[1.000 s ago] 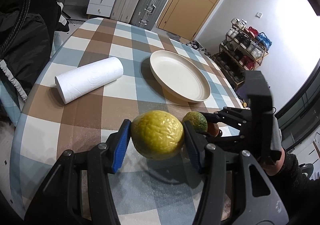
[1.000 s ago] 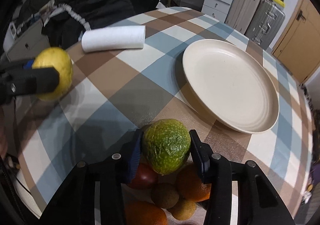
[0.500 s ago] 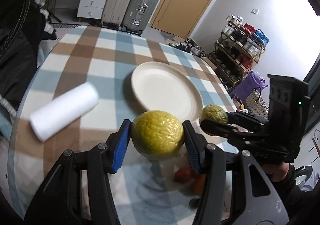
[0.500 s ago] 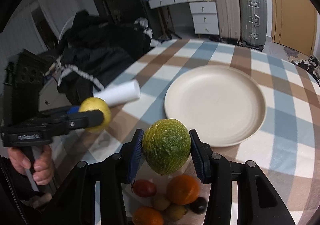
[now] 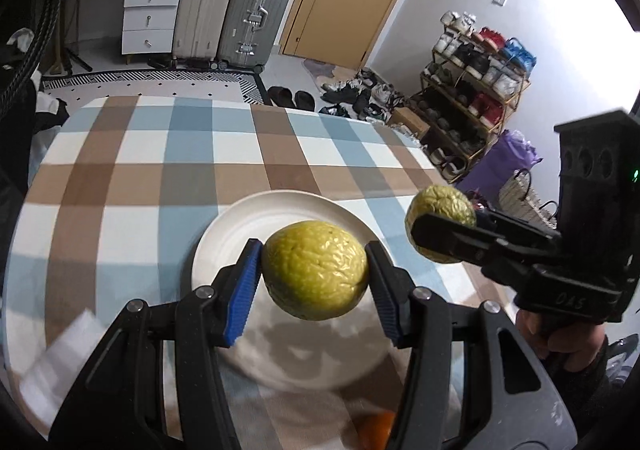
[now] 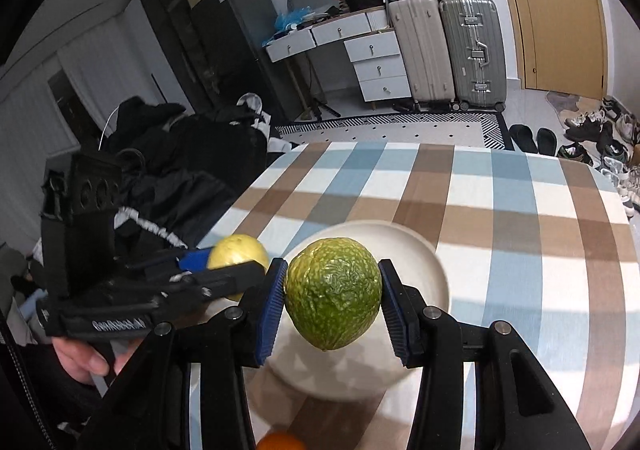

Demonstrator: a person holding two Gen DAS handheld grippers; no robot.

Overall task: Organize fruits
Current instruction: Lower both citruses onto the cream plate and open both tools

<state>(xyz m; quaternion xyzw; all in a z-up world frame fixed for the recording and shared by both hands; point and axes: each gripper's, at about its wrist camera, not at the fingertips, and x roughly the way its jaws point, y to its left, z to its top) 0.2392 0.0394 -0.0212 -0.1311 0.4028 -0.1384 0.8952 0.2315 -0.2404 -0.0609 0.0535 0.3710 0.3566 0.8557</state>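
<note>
My left gripper [image 5: 314, 282] is shut on a wrinkled yellow fruit [image 5: 316, 270] and holds it in the air above the cream plate [image 5: 240, 226]. My right gripper [image 6: 332, 304] is shut on a mottled green fruit [image 6: 334, 298], also above the plate [image 6: 420, 262]. In the left wrist view the right gripper with its green fruit [image 5: 440, 210] is at the right, over the plate's right edge. In the right wrist view the left gripper with its yellow fruit [image 6: 236, 254] is just left of mine. The plate holds nothing.
The plate sits on a round table with a blue, brown and white checked cloth [image 5: 160, 154]. A white paper roll [image 5: 60, 362] lies blurred at the lower left. An orange [image 6: 278, 442] shows at the near edge. Suitcases, drawers and a shoe rack stand behind.
Both grippers have risen and moved forward with their fruits, from near the fruit pile at the table's near edge to above the plate. They have come closer together.
</note>
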